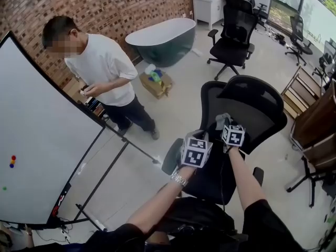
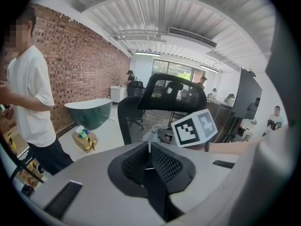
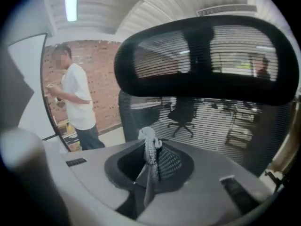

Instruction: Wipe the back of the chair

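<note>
A black mesh office chair point(image 1: 252, 106) stands right in front of me, its back and headrest towards me. In the right gripper view the headrest point(image 3: 202, 60) fills the top and the mesh back point(image 3: 211, 126) sits close behind the jaws. My right gripper point(image 1: 224, 124) is shut on a grey cloth point(image 3: 149, 157), which sticks up between its jaws, just short of the mesh. My left gripper point(image 1: 199, 139) hangs beside it at the chair's left side, shut with nothing in it point(image 2: 150, 161). The right gripper's marker cube point(image 2: 195, 128) shows in the left gripper view.
A whiteboard on a wheeled stand point(image 1: 42, 140) is at my left. A person in a white T-shirt point(image 1: 105, 67) stands beside it. Behind are a dark bathtub point(image 1: 160, 38), a cardboard box point(image 1: 156, 83), another office chair point(image 1: 233, 35) and wooden shelving point(image 1: 315, 119) at right.
</note>
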### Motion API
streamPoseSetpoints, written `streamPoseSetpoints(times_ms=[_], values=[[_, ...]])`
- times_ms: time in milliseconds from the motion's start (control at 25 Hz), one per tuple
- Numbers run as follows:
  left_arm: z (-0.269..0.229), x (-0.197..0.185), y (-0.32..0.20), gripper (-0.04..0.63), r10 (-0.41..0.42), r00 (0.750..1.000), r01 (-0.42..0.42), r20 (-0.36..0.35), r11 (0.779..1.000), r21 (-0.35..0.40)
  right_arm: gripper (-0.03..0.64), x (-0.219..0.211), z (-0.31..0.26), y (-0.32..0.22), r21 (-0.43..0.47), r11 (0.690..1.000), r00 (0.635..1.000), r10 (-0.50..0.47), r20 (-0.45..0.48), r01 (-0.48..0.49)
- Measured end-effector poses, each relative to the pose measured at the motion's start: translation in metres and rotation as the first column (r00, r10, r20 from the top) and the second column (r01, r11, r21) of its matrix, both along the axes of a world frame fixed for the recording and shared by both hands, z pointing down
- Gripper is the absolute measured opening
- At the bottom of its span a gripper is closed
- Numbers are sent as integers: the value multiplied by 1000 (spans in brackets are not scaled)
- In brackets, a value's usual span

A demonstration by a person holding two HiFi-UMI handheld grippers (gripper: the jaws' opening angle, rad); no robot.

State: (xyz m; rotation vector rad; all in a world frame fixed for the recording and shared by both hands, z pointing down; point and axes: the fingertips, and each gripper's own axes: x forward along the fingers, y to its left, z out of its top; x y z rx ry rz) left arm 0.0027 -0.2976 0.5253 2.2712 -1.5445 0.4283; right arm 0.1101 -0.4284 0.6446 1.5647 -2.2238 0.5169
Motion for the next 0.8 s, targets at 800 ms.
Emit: streamPoseSetpoints(times_ms=[800], values=[[3, -13, -11, 21, -20, 999, 20, -30, 1000, -8, 43, 218, 33, -10, -38, 931, 900, 339, -275, -362]])
